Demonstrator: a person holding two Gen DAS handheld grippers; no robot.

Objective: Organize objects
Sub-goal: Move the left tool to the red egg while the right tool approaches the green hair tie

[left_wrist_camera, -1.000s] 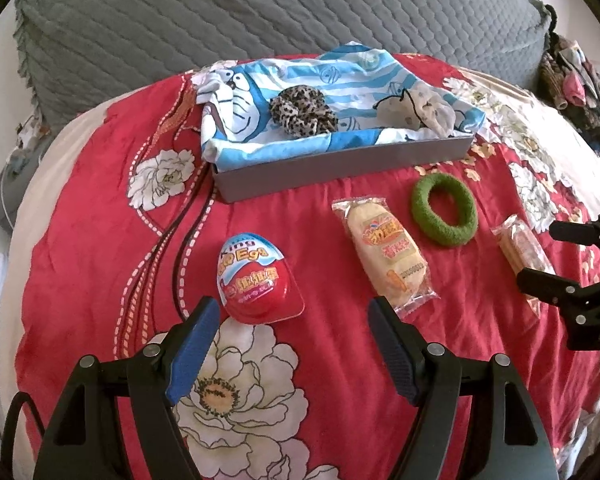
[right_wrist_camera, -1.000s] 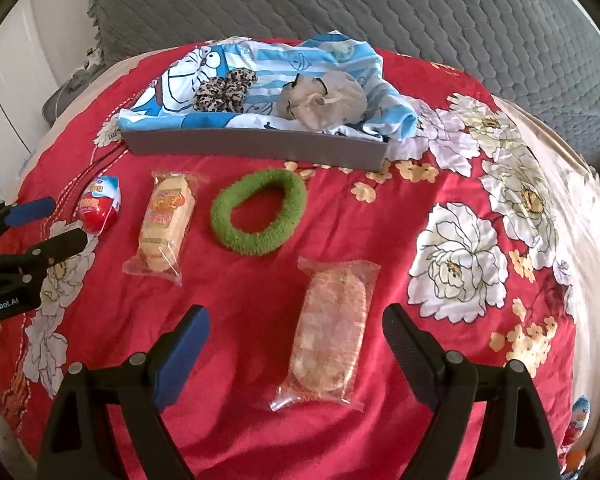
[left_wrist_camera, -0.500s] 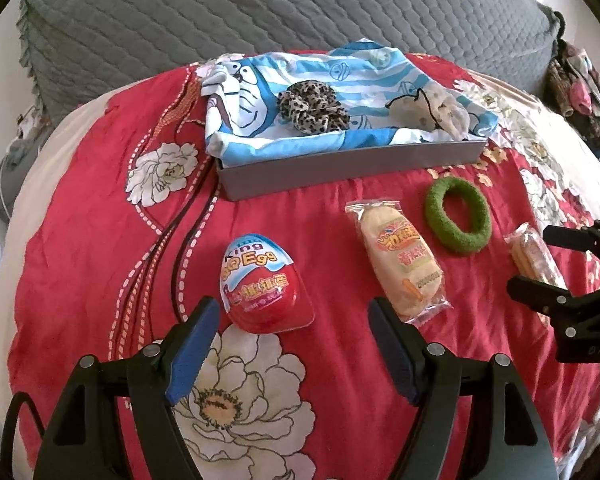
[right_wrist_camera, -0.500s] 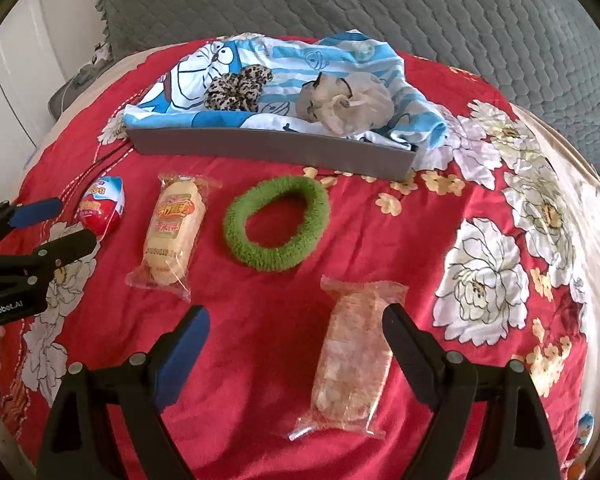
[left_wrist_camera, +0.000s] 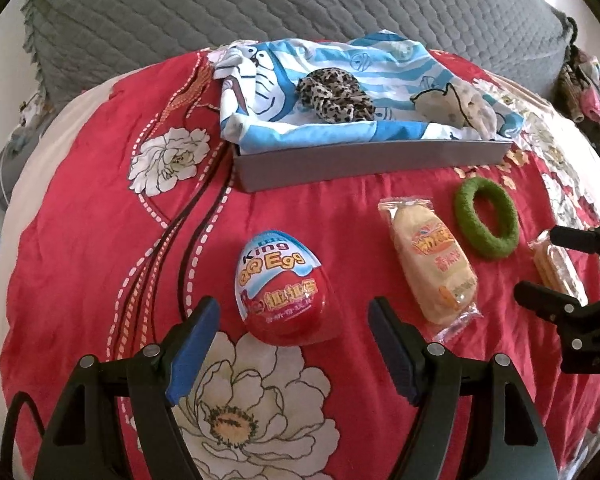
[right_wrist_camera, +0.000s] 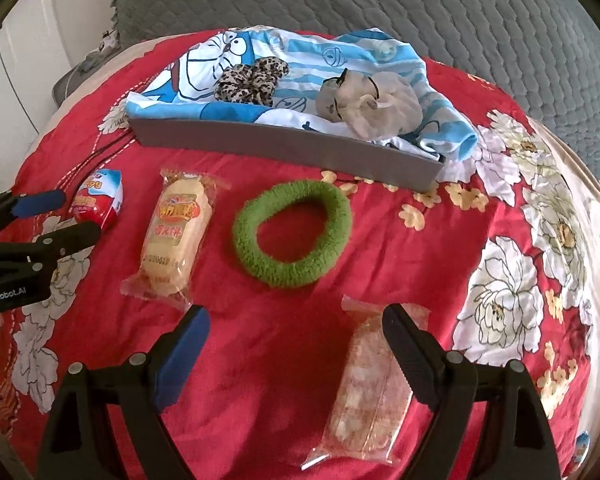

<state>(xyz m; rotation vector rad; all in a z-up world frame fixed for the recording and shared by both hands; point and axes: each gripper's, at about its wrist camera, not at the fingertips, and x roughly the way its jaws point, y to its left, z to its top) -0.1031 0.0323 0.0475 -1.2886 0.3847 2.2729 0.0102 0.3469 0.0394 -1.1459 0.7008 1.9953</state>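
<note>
Both grippers have closed in on the bedspread since the earlier frames: in the left wrist view the toy egg [left_wrist_camera: 286,286] now sits larger and nearer the fingers, and in the right wrist view the clear snack packet [right_wrist_camera: 366,380] has slid to just beside the right-hand finger.

Left gripper [left_wrist_camera: 294,346]: jaws apart, nothing between the pads. The egg lies flat on the red floral bedspread [left_wrist_camera: 80,240], just beyond the gap and roughly centred on it.

Right gripper [right_wrist_camera: 296,354]: jaws apart, empty. The clear packet lies partly under the right-hand finger, so it is off-centre in the gap.

Other loose items: yellow bread packet [right_wrist_camera: 176,236] and green scrunchie [right_wrist_camera: 294,234], side by side between the two grippers. Far side: grey tray [right_wrist_camera: 300,148] lined with blue cartoon cloth [right_wrist_camera: 340,52], already holding a leopard scrunchie [right_wrist_camera: 252,80] and a beige scrunchie [right_wrist_camera: 366,108].

Step in hand, as judged: approach for pickup, one item per gripper; four items not yet sorted.

Next move calls for: left gripper lower straight over the egg, which is rounded and may slip, so grip across its widest part. Right gripper shift right to centre on the packet before closing; thin film, pinch low against the soft bedding.
</note>
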